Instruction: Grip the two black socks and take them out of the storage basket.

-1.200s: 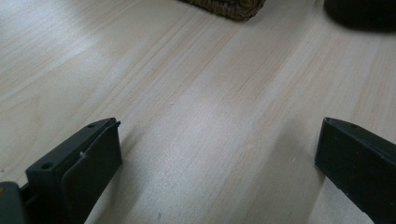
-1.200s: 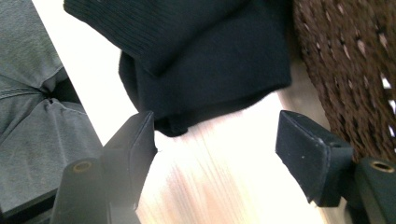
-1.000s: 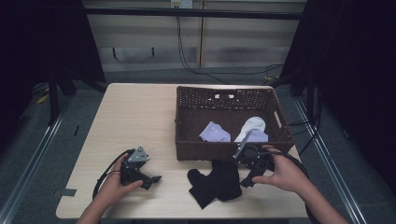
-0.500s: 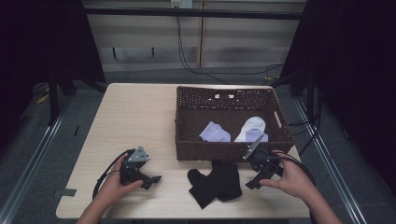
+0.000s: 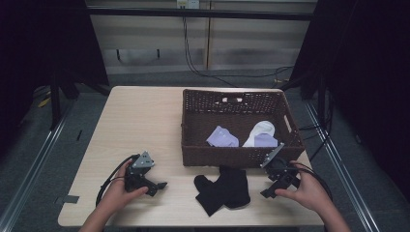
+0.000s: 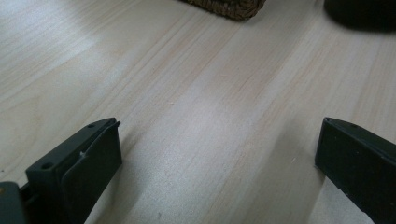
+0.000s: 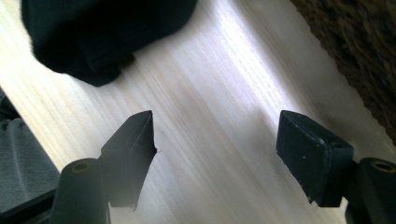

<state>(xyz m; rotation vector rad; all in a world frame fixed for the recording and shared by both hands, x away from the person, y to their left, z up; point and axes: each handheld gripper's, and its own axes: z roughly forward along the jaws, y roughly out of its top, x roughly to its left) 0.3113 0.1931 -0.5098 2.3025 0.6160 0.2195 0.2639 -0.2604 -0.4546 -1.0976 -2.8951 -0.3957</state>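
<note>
A pair of black socks (image 5: pixel 222 189) lies on the wooden table in front of a dark wicker basket (image 5: pixel 193 121). Inside the basket are a lavender sock (image 5: pixel 222 137) and a white and lavender sock (image 5: pixel 261 134). My right gripper (image 5: pixel 271 187) sits low over the table to the right of the black socks (image 7: pixel 102 32), jaws open with bare wood between them. My left gripper (image 5: pixel 157 186) rests at the table's front left, open and holding nothing; its black fingers (image 6: pixel 88 158) stand wide apart over bare wood.
The basket's front wall (image 7: pixel 355 51) runs close beside my right gripper, and its corner (image 6: pixel 229 7) shows ahead of my left one. Cables trail from both grippers. The table edge (image 5: pixel 193 226) lies just behind both hands. Dark curtains and a floor rail flank the table.
My right gripper has moved right and down toward the table's front, away from the black socks. The left gripper has stayed put.
</note>
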